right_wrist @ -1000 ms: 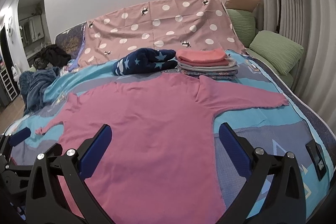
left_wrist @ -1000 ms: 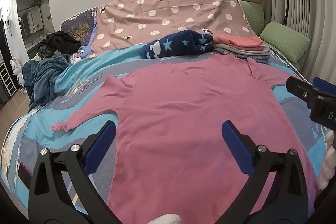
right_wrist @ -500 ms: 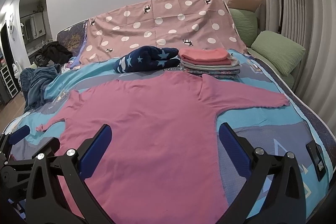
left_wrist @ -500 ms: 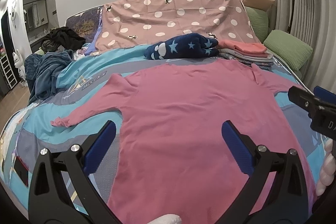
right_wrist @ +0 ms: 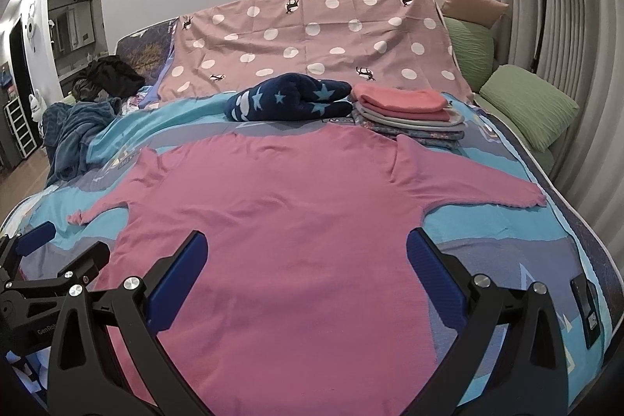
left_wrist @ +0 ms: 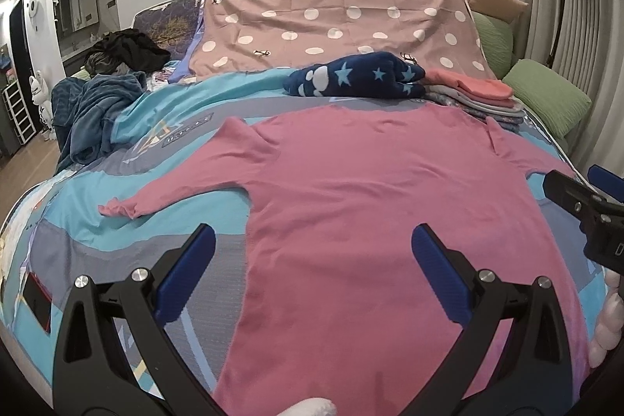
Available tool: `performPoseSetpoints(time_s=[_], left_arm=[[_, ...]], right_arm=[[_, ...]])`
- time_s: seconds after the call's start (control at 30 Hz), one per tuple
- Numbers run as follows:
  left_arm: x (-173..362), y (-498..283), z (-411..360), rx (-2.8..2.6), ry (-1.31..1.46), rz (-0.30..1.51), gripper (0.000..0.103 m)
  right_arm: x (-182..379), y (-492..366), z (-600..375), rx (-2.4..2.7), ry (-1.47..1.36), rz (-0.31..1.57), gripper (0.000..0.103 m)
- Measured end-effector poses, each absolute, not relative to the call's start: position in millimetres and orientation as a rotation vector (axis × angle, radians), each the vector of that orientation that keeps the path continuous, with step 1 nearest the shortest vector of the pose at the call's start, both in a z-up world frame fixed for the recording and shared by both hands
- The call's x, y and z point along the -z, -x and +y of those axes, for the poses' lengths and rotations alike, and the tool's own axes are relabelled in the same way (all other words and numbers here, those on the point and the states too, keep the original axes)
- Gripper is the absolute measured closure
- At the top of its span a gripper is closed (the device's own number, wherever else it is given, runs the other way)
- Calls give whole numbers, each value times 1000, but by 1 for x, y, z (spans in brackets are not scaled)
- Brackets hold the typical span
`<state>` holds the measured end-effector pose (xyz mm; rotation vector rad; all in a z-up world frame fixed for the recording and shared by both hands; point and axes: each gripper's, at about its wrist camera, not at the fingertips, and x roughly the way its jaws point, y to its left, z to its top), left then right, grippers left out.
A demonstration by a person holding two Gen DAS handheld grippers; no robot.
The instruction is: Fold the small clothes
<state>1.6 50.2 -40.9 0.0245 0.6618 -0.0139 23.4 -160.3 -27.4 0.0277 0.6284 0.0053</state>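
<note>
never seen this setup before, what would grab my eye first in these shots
The big pink long-sleeved top spread flat across the middle of the bed, both sleeves out, fills most of each view. Behind its neckline sit a navy star-print bundle and, to its right, a neat stack of folded clothes. In front, the left gripper and right gripper hang open over the top's lower half.

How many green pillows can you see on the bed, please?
2: one green pillow at the bed's right edge, another green pillow behind it against the headboard. Others may be hidden.
</note>
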Motion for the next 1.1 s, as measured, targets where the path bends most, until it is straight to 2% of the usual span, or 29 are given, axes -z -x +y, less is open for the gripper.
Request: performPoseSetpoints(time_s=[0.47, 0.6, 0.67, 0.77, 0.83, 0.9, 1.1], left_arm=[[44, -6, 64, 25, 4, 680, 2], [50, -11, 69, 37, 24, 702, 6], [55, -14, 73, 47, 45, 721, 9], [64, -21, 83, 53, 83, 759, 19], [73, -29, 94, 46, 113, 797, 34], [84, -41, 114, 32, 168, 844, 44], [125, -77, 218, -188, 389, 959, 49]], right_arm=[[23, -27, -145, -10, -11, 627, 1], [27, -31, -145, -7, -21, 643, 1], [30, -33, -144, -5, -24, 653, 1], [34, -37, -144, -4, -24, 665, 1], [37, -39, -144, -1, -19, 673, 1], [40, -42, -144, 3, -14, 680, 1], [51, -52, -153, 28, -4, 703, 1]])
